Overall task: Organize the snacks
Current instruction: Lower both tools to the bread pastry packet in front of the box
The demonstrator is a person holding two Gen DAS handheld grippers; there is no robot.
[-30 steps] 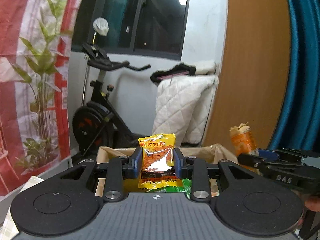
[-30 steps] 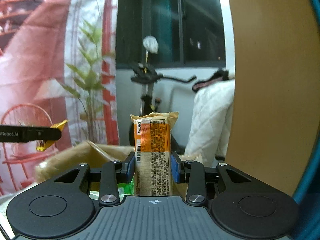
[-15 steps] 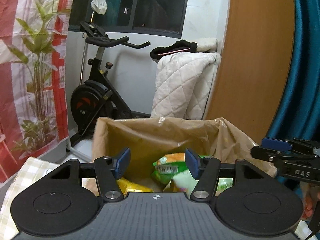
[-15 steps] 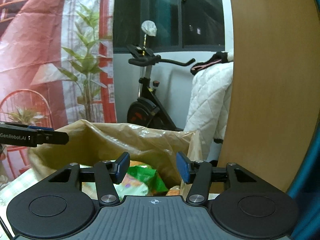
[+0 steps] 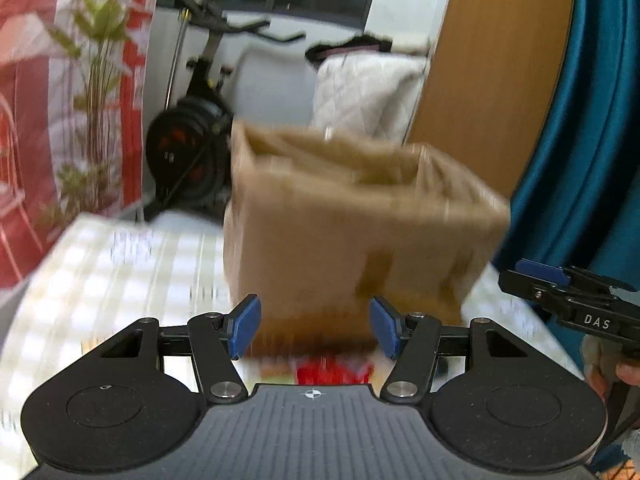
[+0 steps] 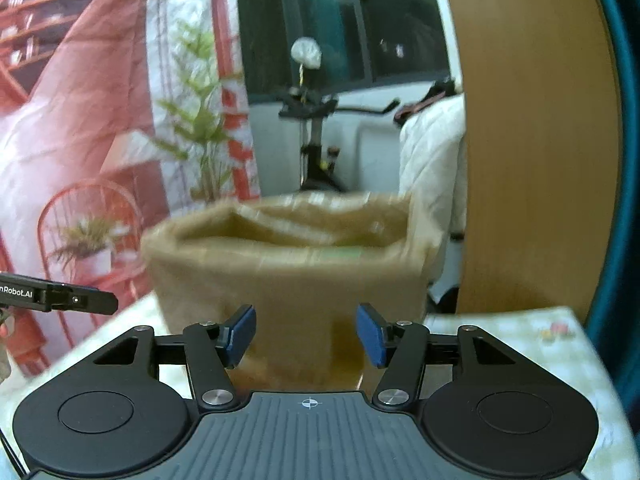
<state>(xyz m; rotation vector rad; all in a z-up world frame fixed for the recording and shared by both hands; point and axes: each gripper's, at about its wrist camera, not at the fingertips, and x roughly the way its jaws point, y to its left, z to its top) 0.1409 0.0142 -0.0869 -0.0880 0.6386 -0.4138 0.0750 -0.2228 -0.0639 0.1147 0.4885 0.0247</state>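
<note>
Two grippers, both empty, catalogued against one landmark, the brown paper bag [image 5: 360, 216]. Left gripper [image 5: 315, 327]: jaws spread, nothing between the blue pads, held low on the near side of the bag, facing its front wall. Right gripper [image 6: 306, 335]: jaws spread, having just been opening wider, nothing between them, likewise on the near side of the bag and just below its rim. Bag: upright on a pale checked tablecloth [image 5: 100, 280], mouth open; a sliver of green packaging [image 6: 340, 255] shows inside near the rim, other contents hidden by the wall and by motion blur. Loose stock: one red-and-white snack packet [image 5: 332, 372], blurred, lying on the cloth at the foot of the bag, directly ahead of the left gripper. Beyond the bag: exercise bike [image 5: 200, 120], quilted white cover [image 5: 368, 92], wooden panel [image 5: 500, 80]. Progress, as a judgement: some snacks are bagged; at least the red packet remains outside, and it looks the likely next pick for the left gripper. Further leftovers cannot be told from these views.
</note>
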